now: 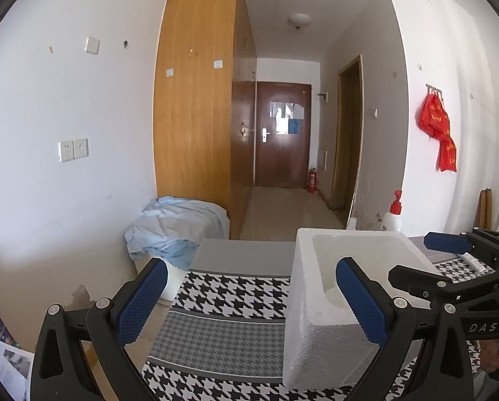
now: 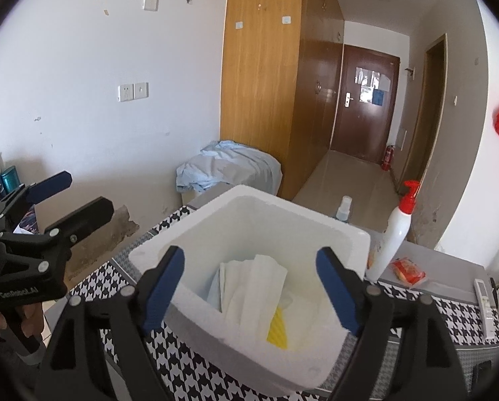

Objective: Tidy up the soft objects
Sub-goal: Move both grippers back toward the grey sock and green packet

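A white foam box (image 2: 246, 220) stands on a houndstooth-patterned table (image 2: 450, 314). Inside it lie folded white cloths (image 2: 249, 287) and a yellow sponge (image 2: 278, 329). My right gripper (image 2: 249, 287) hovers over the box, open and empty. My left gripper (image 1: 253, 300) is open and empty, held left of the box (image 1: 323, 327) above the tablecloth (image 1: 222, 330). The right gripper also shows at the right in the left wrist view (image 1: 456, 250), and the left gripper at the left in the right wrist view (image 2: 72, 193).
A white pump bottle with a red top (image 2: 394, 234), a red packet (image 2: 408, 270) and a white remote (image 2: 485, 304) lie right of the box. A small spray bottle (image 2: 344, 209) stands behind it. A blue-grey cloth pile (image 2: 226, 167) sits by the wardrobe (image 2: 259, 83).
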{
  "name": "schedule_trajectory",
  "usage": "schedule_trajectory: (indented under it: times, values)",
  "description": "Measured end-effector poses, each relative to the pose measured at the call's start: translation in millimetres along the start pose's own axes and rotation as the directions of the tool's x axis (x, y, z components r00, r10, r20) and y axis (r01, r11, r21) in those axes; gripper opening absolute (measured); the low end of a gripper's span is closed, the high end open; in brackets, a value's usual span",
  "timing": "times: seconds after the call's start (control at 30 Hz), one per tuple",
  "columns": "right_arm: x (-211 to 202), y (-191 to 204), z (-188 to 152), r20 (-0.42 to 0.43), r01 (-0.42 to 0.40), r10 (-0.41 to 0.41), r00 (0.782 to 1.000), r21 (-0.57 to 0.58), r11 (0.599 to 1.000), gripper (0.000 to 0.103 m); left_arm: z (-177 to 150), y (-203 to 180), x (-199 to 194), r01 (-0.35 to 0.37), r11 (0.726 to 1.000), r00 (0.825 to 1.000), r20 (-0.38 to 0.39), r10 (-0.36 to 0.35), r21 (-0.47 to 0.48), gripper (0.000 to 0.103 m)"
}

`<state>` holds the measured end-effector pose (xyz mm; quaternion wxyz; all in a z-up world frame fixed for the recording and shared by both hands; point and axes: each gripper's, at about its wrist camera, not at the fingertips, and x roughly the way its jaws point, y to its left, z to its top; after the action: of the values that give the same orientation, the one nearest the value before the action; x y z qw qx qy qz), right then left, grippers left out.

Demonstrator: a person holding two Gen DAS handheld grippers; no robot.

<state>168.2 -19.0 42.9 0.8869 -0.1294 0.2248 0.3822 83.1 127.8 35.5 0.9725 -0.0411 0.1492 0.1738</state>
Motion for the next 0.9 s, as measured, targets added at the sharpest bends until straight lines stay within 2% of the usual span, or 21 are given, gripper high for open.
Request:
schedule_trajectory:
  times: [0.9]
  values:
    - [-62.7, -8.9, -19.4, 0.092, 0.034, -0.036, 0.995, 0.022, 0.999, 0.085, 4.1, -30.2, -41.6, 0.064, 0.997, 0.997, 0.049, -0.065, 0.035, 0.102]
